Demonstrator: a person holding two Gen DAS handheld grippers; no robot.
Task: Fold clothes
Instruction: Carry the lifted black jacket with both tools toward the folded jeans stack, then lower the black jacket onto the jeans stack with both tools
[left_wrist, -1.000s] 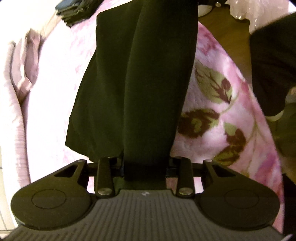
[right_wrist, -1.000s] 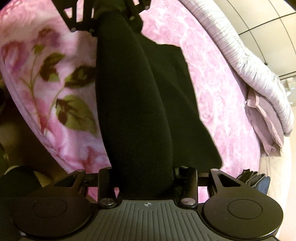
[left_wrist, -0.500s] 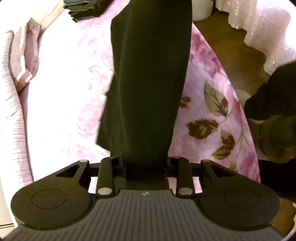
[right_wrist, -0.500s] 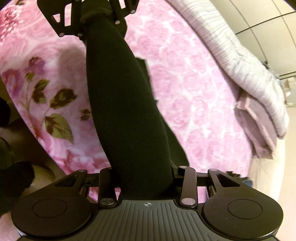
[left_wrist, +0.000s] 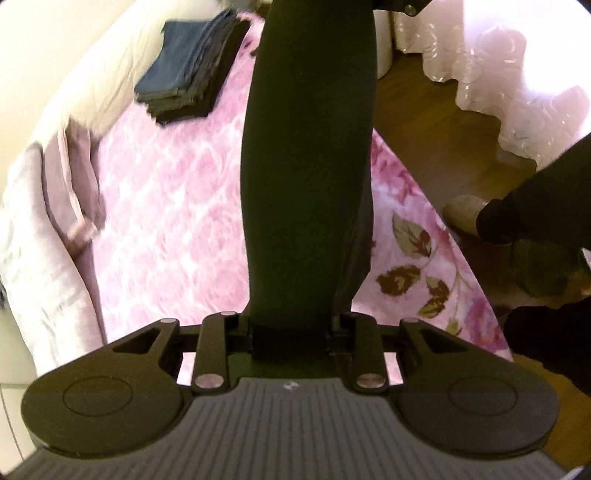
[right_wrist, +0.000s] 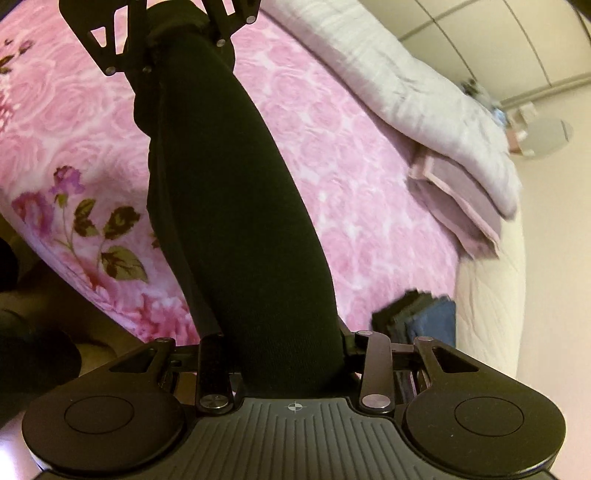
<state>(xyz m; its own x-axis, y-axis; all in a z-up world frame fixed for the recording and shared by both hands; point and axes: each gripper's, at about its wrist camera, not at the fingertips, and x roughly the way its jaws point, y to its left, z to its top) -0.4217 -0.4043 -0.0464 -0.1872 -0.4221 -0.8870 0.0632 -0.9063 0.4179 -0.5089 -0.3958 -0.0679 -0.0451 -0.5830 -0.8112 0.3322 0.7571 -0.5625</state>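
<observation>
One black garment (left_wrist: 306, 166), stretched between two grippers: left gripper (left_wrist: 291, 332), right gripper (right_wrist: 280, 354). One pink floral blanket (left_wrist: 177, 221). One stack of folded dark clothes (left_wrist: 188, 62). One grey quilt (right_wrist: 424, 92). One mauve pillow (right_wrist: 458, 199).

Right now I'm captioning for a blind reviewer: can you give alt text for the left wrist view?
A black garment stretches taut from the left gripper to the right gripper at the top edge, above a pink floral blanket. A stack of folded dark clothes lies on the blanket's far left.
</observation>
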